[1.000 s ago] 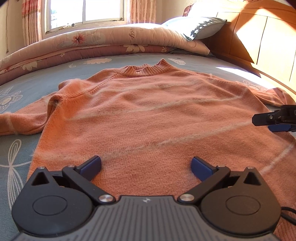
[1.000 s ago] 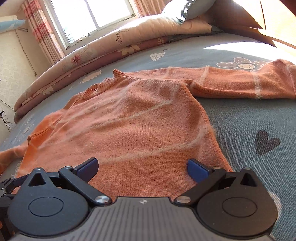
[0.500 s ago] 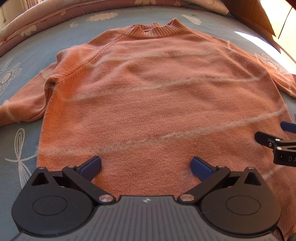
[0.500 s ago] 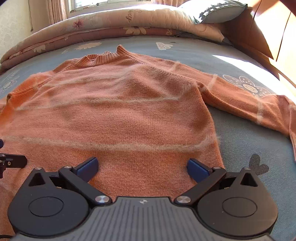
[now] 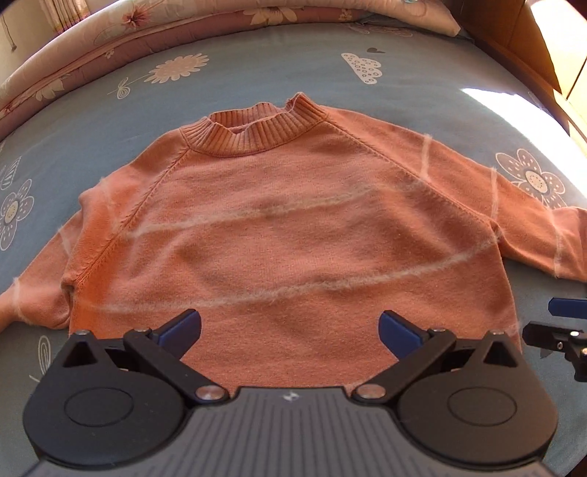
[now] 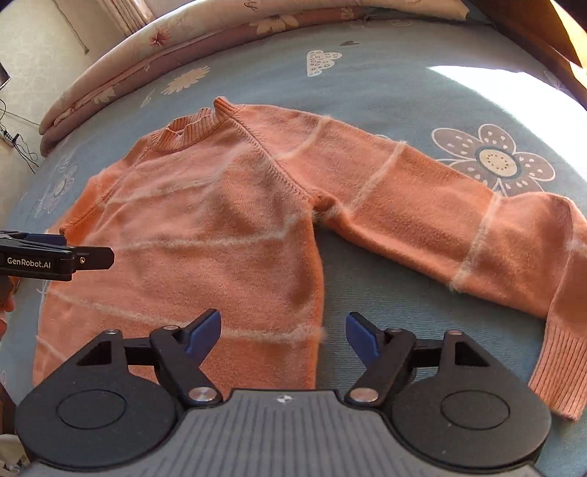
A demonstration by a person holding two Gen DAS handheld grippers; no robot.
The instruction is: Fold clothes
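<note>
Orange sweater (image 5: 286, 235) lies flat, front up, on the bed (image 5: 279, 69), spread across the blue flowered sheet. Ribbed collar (image 5: 253, 128) points toward the far edge, where a rolled quilt (image 5: 205, 14) runs along the bed. Thin pale fuzzy stripes cross the chest and sleeves.

Right sleeve (image 6: 440, 220) stretches out sideways toward the right edge of the bed, its ribbed cuff (image 6: 561, 370) bent back toward the near side. Left sleeve (image 5: 33, 290) runs off toward the left edge; its end is out of view.

Left gripper (image 5: 290, 326) hangs over the sweater's lower hem, blue-tipped jaws spread wide, nothing between them. Whether the tips touch the knit cannot be told.

Right gripper (image 6: 283, 332) sits at the hem's right corner, jaws parted, empty: one tip over the knit, the other over bare sheet beside the side seam.

Each gripper shows at the edge of the other's view, side by side along the near hem. Sunlight patch on the sheet near the right far corner.
</note>
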